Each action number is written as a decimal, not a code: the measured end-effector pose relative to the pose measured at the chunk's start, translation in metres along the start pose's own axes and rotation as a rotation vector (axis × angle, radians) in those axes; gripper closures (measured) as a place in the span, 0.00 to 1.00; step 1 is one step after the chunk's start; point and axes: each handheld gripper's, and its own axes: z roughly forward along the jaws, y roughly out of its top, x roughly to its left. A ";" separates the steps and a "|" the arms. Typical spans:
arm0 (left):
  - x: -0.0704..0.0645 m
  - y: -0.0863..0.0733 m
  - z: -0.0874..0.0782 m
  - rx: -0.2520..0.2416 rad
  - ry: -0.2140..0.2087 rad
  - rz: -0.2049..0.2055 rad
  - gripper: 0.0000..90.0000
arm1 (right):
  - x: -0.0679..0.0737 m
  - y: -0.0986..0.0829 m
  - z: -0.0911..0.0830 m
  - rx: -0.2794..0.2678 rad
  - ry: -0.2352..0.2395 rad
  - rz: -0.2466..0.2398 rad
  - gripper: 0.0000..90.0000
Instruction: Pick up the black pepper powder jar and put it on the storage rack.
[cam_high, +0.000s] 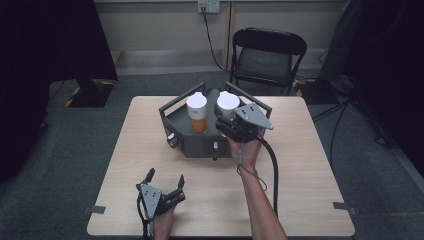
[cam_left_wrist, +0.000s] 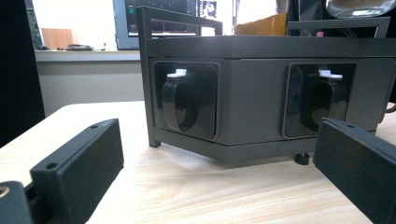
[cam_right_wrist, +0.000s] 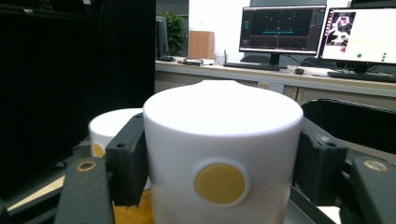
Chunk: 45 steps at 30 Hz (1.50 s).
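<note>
White-lidded cup (cam_high: 228, 105) gripped at its lid by right gripper (cam_high: 233, 121) at frame centre, standing in dark tray (cam_high: 175, 119) beside orange-filled cup (cam_high: 197, 114), left gripper (cam_high: 164, 183) spread wide at lower left over wooden table (cam_high: 300, 165).

two cups (cam_high: 197, 111) side by side on rack (cam_high: 200, 142), rack mid-table (cam_high: 300, 165)

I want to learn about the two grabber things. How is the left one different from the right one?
The left gripper sits low near the table's front edge; the right gripper is up at the dark stand. The left's fingers are open and hold nothing; the right's fingers squeeze a white cup. Both are black.
</note>
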 end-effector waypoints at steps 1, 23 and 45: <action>0.000 0.000 0.000 0.000 0.000 -0.001 0.01 | 0.001 0.000 0.002 0.002 -0.007 0.001 0.34; 0.000 0.000 0.000 0.000 0.000 -0.001 0.01 | -0.001 -0.013 0.043 0.056 -0.033 0.045 0.34; 0.000 0.000 0.000 0.000 -0.001 -0.001 0.02 | -0.004 -0.020 0.044 0.078 -0.026 0.075 0.34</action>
